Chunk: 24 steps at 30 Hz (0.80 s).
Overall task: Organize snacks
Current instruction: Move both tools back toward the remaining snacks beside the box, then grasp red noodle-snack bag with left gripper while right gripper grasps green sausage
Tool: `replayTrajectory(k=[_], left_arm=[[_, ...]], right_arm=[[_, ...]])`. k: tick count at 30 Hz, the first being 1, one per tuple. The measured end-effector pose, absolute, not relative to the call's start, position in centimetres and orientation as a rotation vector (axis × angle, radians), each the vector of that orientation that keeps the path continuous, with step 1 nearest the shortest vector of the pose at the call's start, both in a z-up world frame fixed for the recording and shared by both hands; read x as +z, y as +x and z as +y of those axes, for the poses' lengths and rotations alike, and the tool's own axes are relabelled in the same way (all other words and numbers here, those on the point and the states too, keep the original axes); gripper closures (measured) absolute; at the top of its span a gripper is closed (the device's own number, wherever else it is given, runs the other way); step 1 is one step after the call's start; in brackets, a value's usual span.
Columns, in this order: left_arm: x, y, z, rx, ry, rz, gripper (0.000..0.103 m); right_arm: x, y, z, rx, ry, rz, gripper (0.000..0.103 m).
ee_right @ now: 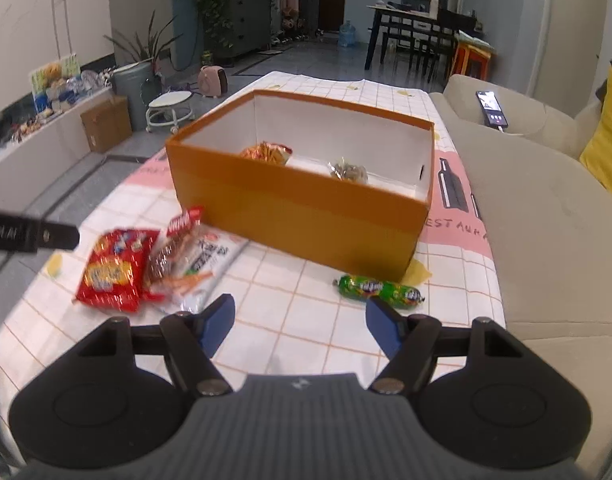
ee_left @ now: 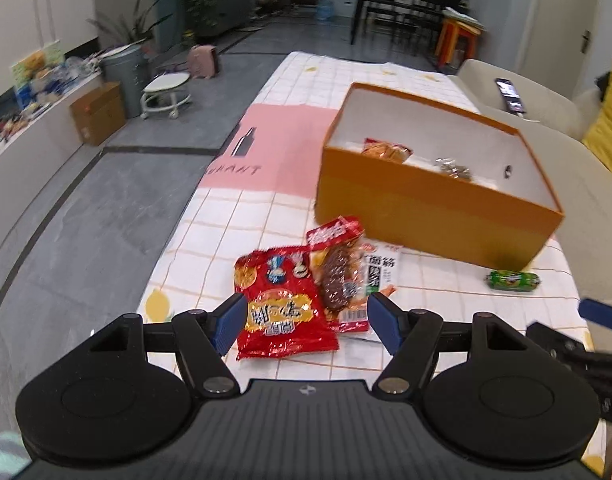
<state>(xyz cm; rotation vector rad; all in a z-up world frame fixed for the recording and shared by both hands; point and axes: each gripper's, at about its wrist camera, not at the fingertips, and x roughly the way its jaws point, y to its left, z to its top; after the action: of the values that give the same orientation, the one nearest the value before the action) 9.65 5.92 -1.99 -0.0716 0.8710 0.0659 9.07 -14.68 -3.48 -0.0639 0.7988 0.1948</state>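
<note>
Left wrist view: the left gripper (ee_left: 306,322) hangs over the tabletop (ee_left: 226,232) with its jaws spread and nothing pinched; between them, lower down, lies a red snack packet (ee_left: 284,304), overlapped at its right by a brown snack pack (ee_left: 337,268) and a white packet (ee_left: 379,270). Behind stands the orange box (ee_left: 425,208), open, with two snacks inside. A green candy roll (ee_left: 513,279) lies just beside the box's near corner.

Right wrist view: the right gripper (ee_right: 300,322) has its jaws spread, empty, above bare checked cloth; the green candy roll (ee_right: 379,289) lies just beyond the right jaw, the red snack packet (ee_right: 114,270) well to the left
</note>
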Motion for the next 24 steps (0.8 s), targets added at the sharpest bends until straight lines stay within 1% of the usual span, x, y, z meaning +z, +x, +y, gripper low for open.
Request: replayTrajectory(k=[2, 5, 16, 18, 24], left_arm=[[-2.7, 9.8, 6.2, 0.069, -0.090, 0.895, 0.022], [-3.6, 10.1, 6.6, 0.070, -0.114, 0.923, 0.017], [-6.4, 13.4, 8.7, 0.155, -0.207, 1.028, 0.017], [-6.9, 14.3, 9.1, 0.163, -0.231, 1.047, 0.016], [-8.8, 16.5, 9.2, 0.219, -0.200, 1.085, 0.016]], right_arm=[[-4.3, 9.0, -14.7, 0.196, -0.072, 0.806, 0.032], [-5.5, 9.4, -14.9, 0.189, -0.092, 0.821, 0.032], [-8.0, 11.6, -15.8, 0.166, -0.154, 0.852, 0.031], [-8.3, 12.3, -16.0, 0.164, -0.174, 0.849, 0.029], [-9.7, 14.9, -17.4, 0.136, -0.197, 0.863, 0.029]])
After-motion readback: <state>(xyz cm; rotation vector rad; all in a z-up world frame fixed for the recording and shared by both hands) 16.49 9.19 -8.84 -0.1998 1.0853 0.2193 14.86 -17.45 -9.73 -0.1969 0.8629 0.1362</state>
